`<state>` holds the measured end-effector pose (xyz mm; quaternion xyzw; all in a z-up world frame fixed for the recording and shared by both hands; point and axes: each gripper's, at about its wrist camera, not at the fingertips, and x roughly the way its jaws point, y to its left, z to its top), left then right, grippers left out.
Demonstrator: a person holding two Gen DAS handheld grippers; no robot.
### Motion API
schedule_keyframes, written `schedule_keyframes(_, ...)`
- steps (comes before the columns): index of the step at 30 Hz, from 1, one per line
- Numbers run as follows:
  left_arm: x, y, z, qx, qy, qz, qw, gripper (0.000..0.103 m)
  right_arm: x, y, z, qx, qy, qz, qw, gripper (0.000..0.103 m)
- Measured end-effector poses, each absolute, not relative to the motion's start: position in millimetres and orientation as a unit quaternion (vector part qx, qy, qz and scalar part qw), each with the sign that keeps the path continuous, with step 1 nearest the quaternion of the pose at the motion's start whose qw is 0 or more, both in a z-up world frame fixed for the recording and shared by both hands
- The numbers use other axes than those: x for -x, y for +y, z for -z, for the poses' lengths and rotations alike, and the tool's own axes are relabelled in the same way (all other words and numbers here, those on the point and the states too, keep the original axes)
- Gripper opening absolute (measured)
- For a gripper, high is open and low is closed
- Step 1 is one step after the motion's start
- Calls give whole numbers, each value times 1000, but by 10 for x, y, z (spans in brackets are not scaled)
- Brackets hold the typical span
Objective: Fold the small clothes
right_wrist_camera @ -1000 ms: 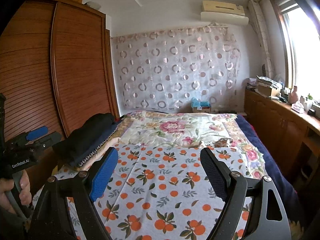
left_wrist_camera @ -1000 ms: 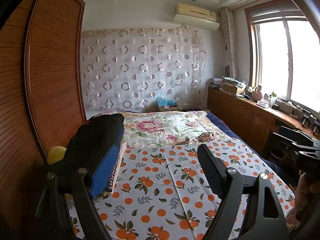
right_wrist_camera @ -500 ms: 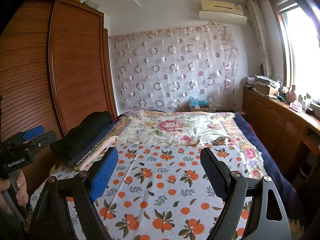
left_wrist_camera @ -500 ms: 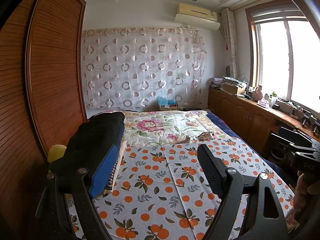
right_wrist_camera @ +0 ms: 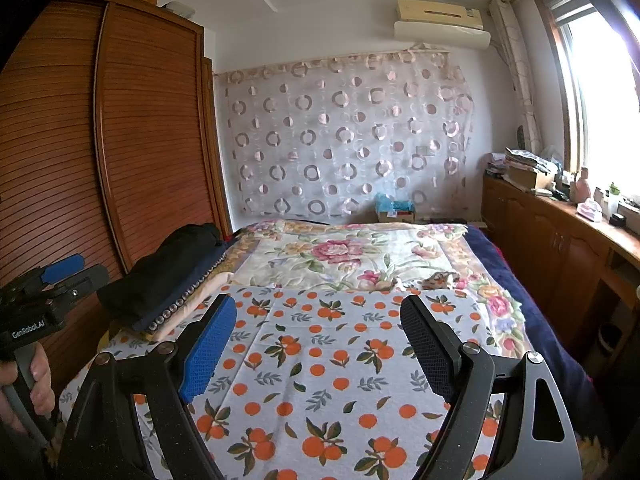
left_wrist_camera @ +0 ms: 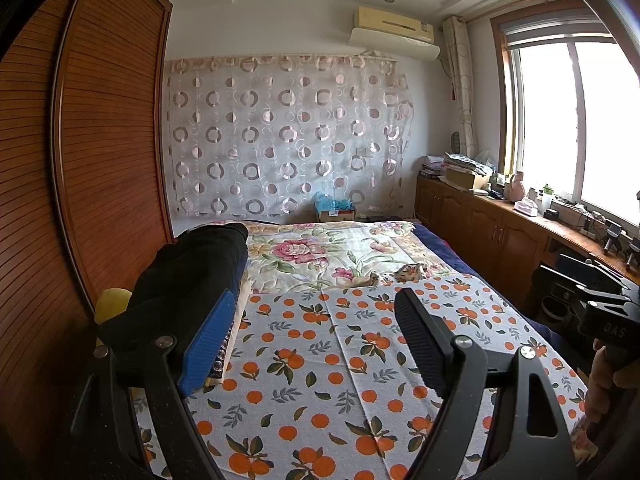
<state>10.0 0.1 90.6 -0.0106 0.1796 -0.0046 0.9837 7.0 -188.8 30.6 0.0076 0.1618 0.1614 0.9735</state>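
Small clothes (left_wrist_camera: 408, 272) lay crumpled at the seam between the orange-print sheet (left_wrist_camera: 320, 360) and the floral quilt (left_wrist_camera: 320, 248), well beyond my left gripper (left_wrist_camera: 308, 344) and right gripper (right_wrist_camera: 316, 344), both spread wide, holding nothing.

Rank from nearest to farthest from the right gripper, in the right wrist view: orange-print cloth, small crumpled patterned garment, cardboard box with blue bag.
1. Orange-print cloth, just under the right gripper.
2. Small crumpled patterned garment, mid-bed, right.
3. Cardboard box with blue bag, beyond the bed's far end.
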Motion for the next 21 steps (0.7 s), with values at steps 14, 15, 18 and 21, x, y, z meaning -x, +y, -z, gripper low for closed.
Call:
schedule_keyframes(14, -101, -1, -902, 11, 180, 4, 984, 83, -76, -1915, -308, -7, 161, -162, 974, 85)
schedule_keyframes(15, -98, 1, -909, 11, 180, 4, 984, 83, -75, -1921, -298, -7, 161, -163, 973, 85)
schedule_keyframes(18, -102, -1, -903, 11, 180, 5, 984, 83, -77, -1934, -292, -6, 161, -164, 973, 85)
schedule_keyframes(21, -96, -1, -913, 10, 180, 4, 984, 83, -72, -1941, -283, -5, 161, -164, 973, 85)
